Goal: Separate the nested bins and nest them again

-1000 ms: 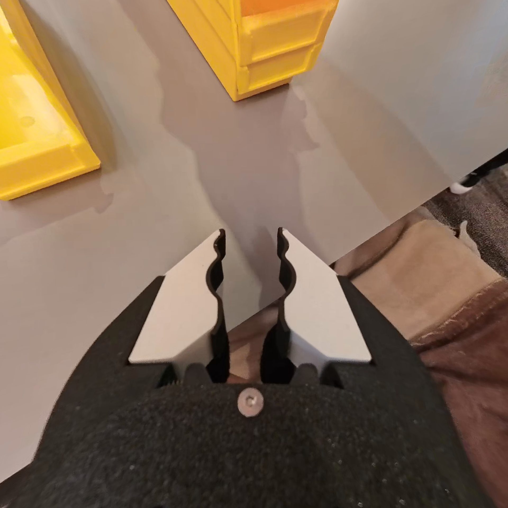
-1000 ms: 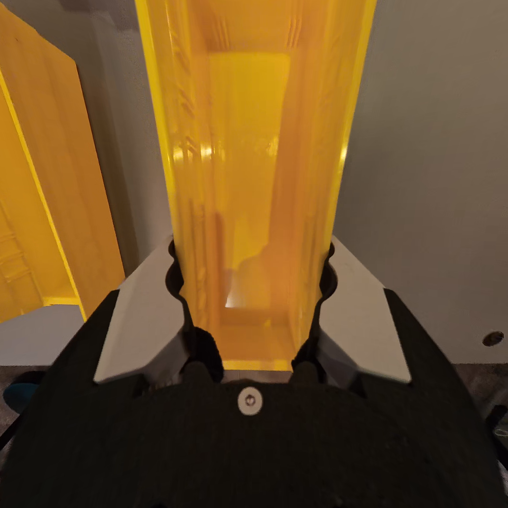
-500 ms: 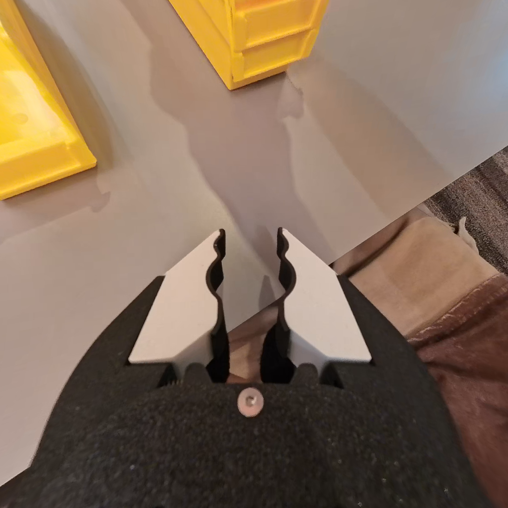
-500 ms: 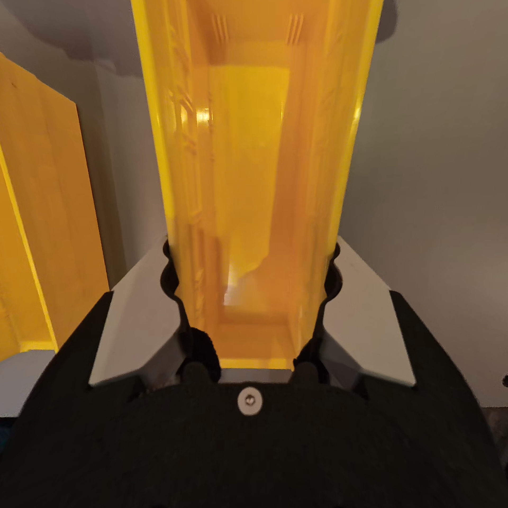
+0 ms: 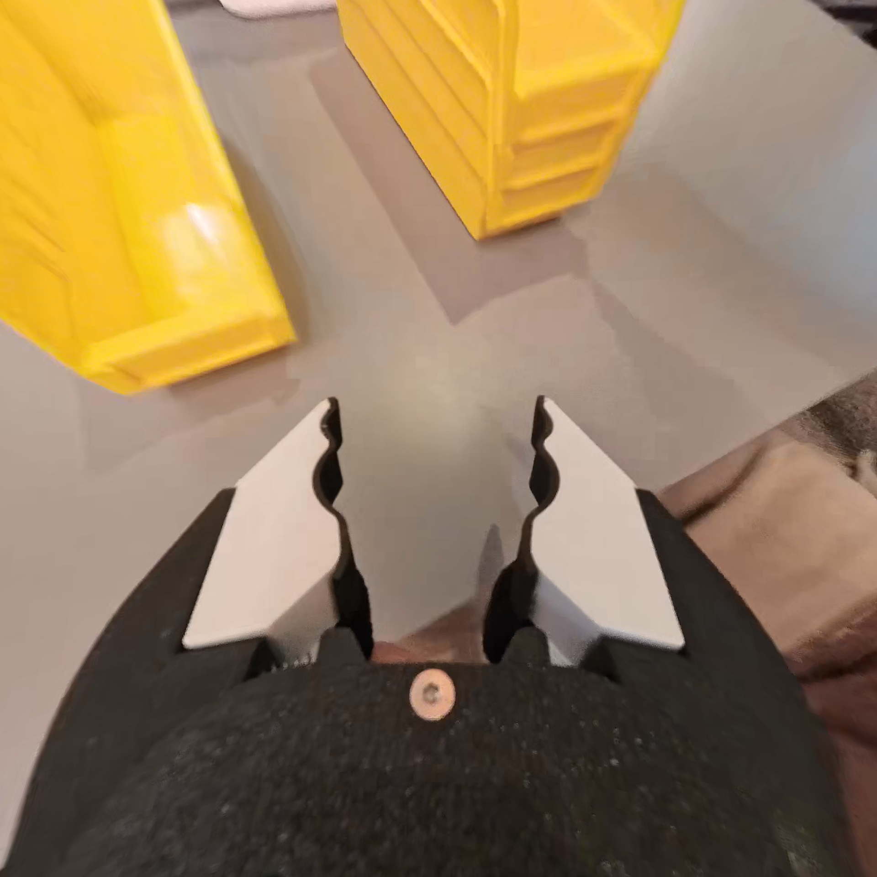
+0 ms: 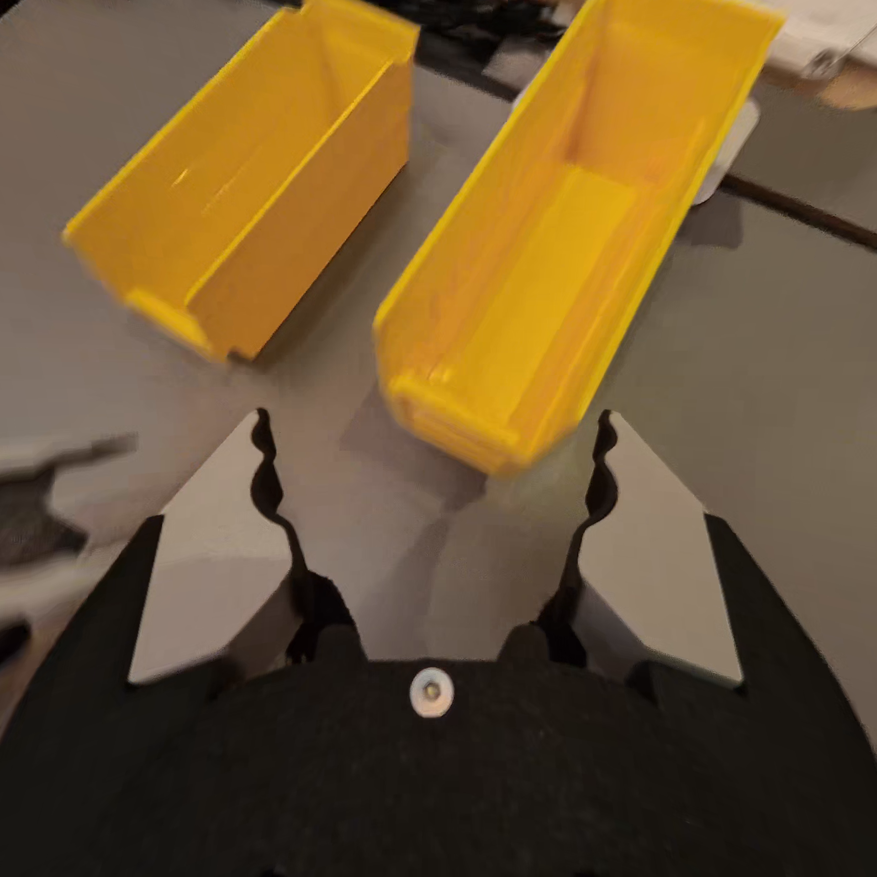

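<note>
Yellow plastic nested bins (image 6: 560,265) and single yellow plastic bin (image 6: 247,190) side by side but apart on smooth grey tabletop (image 6: 712,427). Right gripper (image 6: 434,417) spread wide, empty, just short of nested stack. Left gripper (image 5: 436,405) also parted, empty, over bare table.

Right gripper (image 6: 434,417) lets go of bin stack (image 6: 560,256), now clear of it; left gripper (image 5: 436,403) jaws wider.
</note>
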The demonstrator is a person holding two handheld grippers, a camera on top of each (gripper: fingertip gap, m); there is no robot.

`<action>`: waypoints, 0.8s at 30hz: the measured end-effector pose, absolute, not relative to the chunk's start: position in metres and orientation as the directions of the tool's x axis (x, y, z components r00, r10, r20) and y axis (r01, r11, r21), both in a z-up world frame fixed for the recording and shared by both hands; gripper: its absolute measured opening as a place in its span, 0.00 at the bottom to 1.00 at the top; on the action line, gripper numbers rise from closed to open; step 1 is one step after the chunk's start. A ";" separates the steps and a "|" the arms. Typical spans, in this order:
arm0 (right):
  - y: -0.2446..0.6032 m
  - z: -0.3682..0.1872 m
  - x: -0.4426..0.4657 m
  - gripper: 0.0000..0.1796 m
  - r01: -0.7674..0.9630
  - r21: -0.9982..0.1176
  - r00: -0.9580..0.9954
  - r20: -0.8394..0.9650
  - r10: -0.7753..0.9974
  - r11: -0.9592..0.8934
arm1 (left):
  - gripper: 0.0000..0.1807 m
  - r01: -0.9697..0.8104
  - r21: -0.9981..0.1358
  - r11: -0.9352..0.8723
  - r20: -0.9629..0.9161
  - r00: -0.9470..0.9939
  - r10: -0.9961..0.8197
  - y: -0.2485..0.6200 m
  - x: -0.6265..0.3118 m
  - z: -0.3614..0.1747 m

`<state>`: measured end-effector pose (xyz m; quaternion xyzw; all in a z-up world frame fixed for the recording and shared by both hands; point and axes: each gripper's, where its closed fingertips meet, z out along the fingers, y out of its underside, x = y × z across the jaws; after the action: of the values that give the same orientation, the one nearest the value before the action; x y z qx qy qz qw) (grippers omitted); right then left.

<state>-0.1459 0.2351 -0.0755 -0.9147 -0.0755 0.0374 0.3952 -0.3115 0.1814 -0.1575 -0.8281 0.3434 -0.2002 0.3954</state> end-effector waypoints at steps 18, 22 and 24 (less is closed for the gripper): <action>0.054 -0.180 -0.120 0.63 0.046 -0.752 0.981 -0.089 0.171 -0.658 | 0.84 -0.398 -0.133 -0.908 -0.006 0.916 -0.401 0.426 -0.316 -0.186; 0.053 -0.183 -0.115 0.62 0.032 -0.745 0.979 -0.112 0.171 -0.667 | 0.63 -0.320 -0.046 -0.946 0.061 0.944 -0.323 0.421 -0.317 -0.183; 0.052 -0.182 -0.114 0.61 0.026 -0.748 0.978 -0.117 0.170 -0.663 | 0.58 -0.320 -0.021 -0.947 0.024 0.947 -0.320 0.418 -0.326 -0.177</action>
<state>-0.1136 0.0523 -0.1820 -0.9075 -0.0541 0.0888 0.4069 -0.3264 0.4179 -0.1774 -0.9866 0.1623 -0.0135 0.0083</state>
